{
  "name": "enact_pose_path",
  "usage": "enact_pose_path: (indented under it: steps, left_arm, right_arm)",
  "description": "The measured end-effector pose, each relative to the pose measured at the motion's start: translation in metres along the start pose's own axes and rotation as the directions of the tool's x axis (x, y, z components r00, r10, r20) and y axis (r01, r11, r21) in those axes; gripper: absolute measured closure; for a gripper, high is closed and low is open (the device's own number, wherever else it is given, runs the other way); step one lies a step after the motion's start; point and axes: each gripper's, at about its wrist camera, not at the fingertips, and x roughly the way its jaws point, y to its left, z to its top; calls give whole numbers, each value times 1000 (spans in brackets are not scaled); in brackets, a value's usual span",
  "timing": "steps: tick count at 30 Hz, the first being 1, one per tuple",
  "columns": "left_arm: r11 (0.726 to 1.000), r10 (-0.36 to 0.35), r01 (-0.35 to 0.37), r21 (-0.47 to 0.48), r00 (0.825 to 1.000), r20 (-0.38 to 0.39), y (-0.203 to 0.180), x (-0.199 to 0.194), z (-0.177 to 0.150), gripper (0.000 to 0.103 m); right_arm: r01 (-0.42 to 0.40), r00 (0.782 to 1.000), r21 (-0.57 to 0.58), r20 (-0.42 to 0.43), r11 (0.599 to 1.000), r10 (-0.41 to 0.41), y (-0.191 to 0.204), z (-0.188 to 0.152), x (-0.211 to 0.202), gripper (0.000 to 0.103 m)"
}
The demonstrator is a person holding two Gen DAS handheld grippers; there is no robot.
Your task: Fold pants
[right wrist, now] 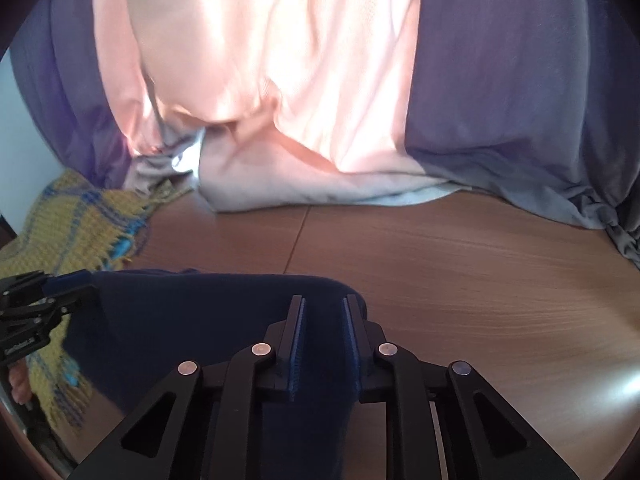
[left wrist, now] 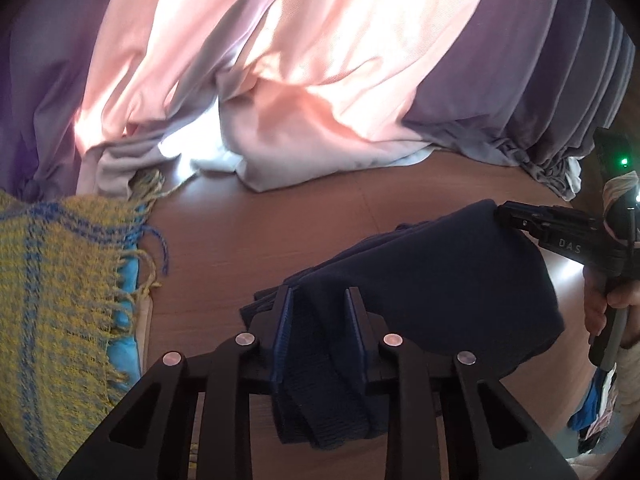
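Left gripper (left wrist: 320, 300): clamped on dark navy fabric pants (left wrist: 460, 264).
Right gripper (right wrist: 323, 308): pinching the same pants.
Pants: stretched between both, above brown wooden table (right wrist: 480, 264).
Behind: pink and purple curtains (left wrist: 320, 60); yellow-blue fringed woven blanket (left wrist: 60, 280) left.

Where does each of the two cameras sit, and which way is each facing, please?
Left wrist: rides the left gripper, angled down past its fingers at the navy pants over the wooden table; the right gripper and a hand show at right.
Right wrist: rides the right gripper, angled down at the same pants; the left gripper shows at left.
Shared: pants, table, yellow-blue fringed cloth, pink and purple curtains.
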Motion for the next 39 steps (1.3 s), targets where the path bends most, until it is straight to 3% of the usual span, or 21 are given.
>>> enact_pose_path:
  steps: [8, 14, 20, 22, 24, 26, 30, 35, 39]
  left_arm:
    - [1000, 7, -7, -23, 1000, -3, 6, 4, -3, 74]
    - [999, 41, -40, -14, 998, 50, -10, -22, -2, 74]
    - [996, 94, -95, -1, 982, 165, -43, -70, -6, 51]
    - [994, 111, -112, -7, 973, 203, -57, -85, -12, 42]
    - [992, 122, -125, -4, 964, 234, -72, -98, -19, 37]
    - [991, 129, -133, -5, 956, 264, -89, -112, -29, 28]
    - [986, 166, -168, -23, 933, 321, -119, -135, -50, 14]
    - [977, 209, -212, -33, 909, 360, -156, -161, -79, 9]
    - [971, 233, -236, -36, 899, 370, -181, -179, -105, 6]
  right_arm:
    - [28, 999, -6, -34, 1000, -29, -3, -4, 21, 83]
    - [58, 998, 19, -4, 998, -58, -9, -8, 6, 83]
    - [68, 994, 8, 87, 998, -68, -8, -18, -41, 83]
    - [69, 991, 10, 118, 998, -70, -8, -24, -61, 76]
    - [66, 986, 16, 153, 998, -68, -9, -34, -82, 61]
    - [70, 981, 19, 182, 997, -72, -11, -43, -100, 58]
    - [71, 970, 6, 233, 997, -71, -12, -67, -138, 40]
    - [103, 955, 7, 279, 995, -101, -18, -102, -180, 24]
    - [95, 952, 24, 290, 995, -98, -26, -132, -209, 22]
